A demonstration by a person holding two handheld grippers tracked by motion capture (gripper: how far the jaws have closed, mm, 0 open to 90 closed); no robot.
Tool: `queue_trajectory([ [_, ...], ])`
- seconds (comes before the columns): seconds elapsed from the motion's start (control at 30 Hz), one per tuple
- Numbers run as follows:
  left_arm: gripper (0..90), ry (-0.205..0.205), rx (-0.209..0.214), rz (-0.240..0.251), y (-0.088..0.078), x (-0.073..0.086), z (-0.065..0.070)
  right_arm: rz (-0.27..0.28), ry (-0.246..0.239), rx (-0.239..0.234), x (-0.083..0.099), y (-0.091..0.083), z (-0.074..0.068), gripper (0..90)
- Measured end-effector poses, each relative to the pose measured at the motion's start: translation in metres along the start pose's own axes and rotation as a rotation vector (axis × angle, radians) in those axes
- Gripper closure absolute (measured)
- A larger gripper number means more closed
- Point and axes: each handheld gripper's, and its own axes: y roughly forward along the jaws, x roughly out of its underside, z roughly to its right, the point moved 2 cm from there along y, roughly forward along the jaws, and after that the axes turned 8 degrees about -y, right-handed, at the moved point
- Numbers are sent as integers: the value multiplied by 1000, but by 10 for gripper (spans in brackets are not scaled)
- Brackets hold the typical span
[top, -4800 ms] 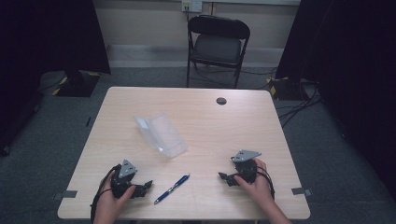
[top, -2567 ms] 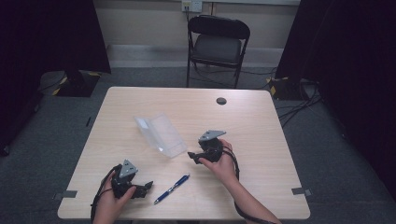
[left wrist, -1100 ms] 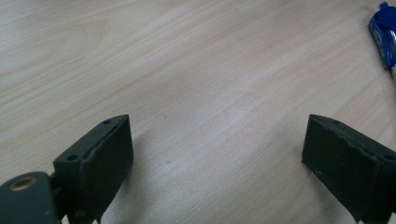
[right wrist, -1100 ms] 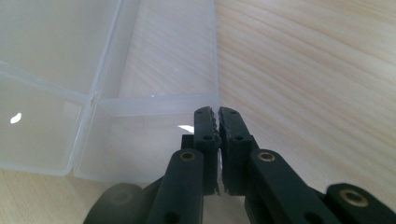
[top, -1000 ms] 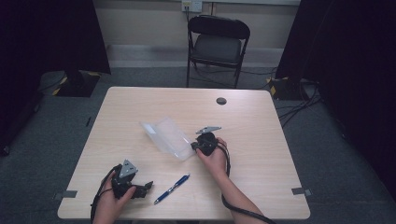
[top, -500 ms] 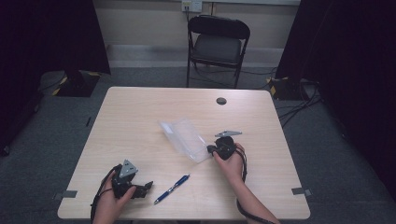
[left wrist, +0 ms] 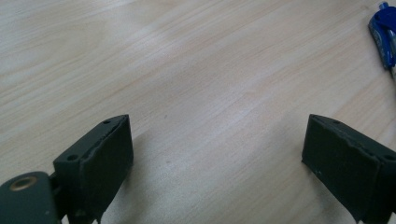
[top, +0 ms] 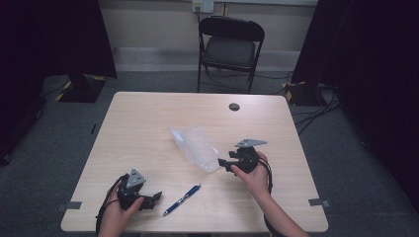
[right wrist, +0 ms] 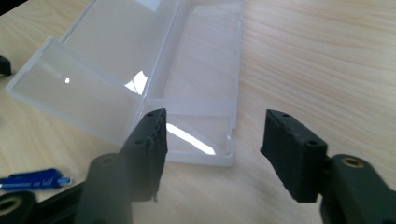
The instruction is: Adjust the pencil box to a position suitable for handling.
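A clear plastic case (top: 195, 145) lies open on the table, its lid folded back. My right gripper (top: 222, 163) sits at the case's near right end, pointing left at it. In the right gripper view the case (right wrist: 196, 70) has its near corner between the jaws of the right gripper (right wrist: 212, 135). Those jaws have just been opening, and the pads stand apart from the plastic. A blue pen (top: 182, 200) lies near the front edge. My left gripper (top: 157, 197) rests just left of the pen, open over bare wood (left wrist: 217, 154), with the pen's tip (left wrist: 383, 37) at far right.
The wooden table (top: 148, 118) carries a small black round disc (top: 234, 106) at the back. A black folding chair (top: 231, 47) stands behind the table. Cables (top: 316, 108) run over the floor at the right.
The right gripper dragged the case to the right across the table, then let go and opened its jaws. The left gripper and the pen stayed put.
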Motion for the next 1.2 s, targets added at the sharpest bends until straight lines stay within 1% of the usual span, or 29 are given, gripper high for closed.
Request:
queue_trajectory([
  [0.03,85,-1,0,0,0,0,0,14,-4,-10,2,-4,0,362],
  [0.07,85,-1,0,1,0,0,0,14,-14,-19,4,-6,1,346],
  [0.17,85,-1,0,1,0,0,0,3,-60,-8,14,-14,2,305],
  [0.23,85,-1,0,1,0,0,0,-7,-83,-6,24,-19,4,281],
  [0.33,84,1,-2,-4,0,0,0,-24,-84,-17,37,-25,5,268],
  [0.37,84,-3,-1,-3,0,0,0,-32,-81,-12,40,-28,5,252],
  [0.4,84,0,-2,-3,0,0,0,-32,-89,-6,45,-30,5,231],
  [0.5,84,-3,-1,1,0,0,0,-37,-121,-11,53,-35,4,192],
  [0.57,85,-5,-4,0,0,0,1,-38,-128,-8,56,-38,4,177],
  [0.6,89,-14,-6,7,0,0,1,-40,-125,-9,58,-39,4,177],
  [0.63,105,-16,-2,12,0,0,1,-38,-127,-9,59,-40,5,176],
  [0.7,221,-3,3,9,-3,-2,2,-35,-120,-11,61,-42,6,177],
  [0.73,233,-11,5,3,-4,-2,3,-32,-118,-12,62,-42,6,176],
  [0.77,229,-20,11,8,-4,-2,4,-27,-117,-15,63,-42,7,176],
  [0.8,232,-30,28,9,-5,-3,8,-34,-116,-14,64,-42,7,176],
  [0.87,252,-4,48,8,-8,-4,14,-56,-133,-2,67,-42,8,176],
  [0.93,255,23,67,18,-12,-7,22,-61,-140,-4,69,-41,9,176],
  [1.03,267,39,116,40,-18,-11,33,-60,-137,-2,70,-42,10,176],
  [1.07,278,32,143,39,-19,-11,38,-58,-134,-1,69,-43,10,176],
  [1.1,297,48,159,31,-19,-12,43,-55,-127,-3,69,-44,10,176],
  [1.13,302,52,169,26,-18,-12,47,-49,-123,-4,69,-46,10,176],
  [1.17,306,73,178,15,-17,-13,51,-46,-123,-1,68,-46,10,176],
  [1.2,319,70,189,6,-17,-13,54,-41,-122,0,68,-48,10,176],
])
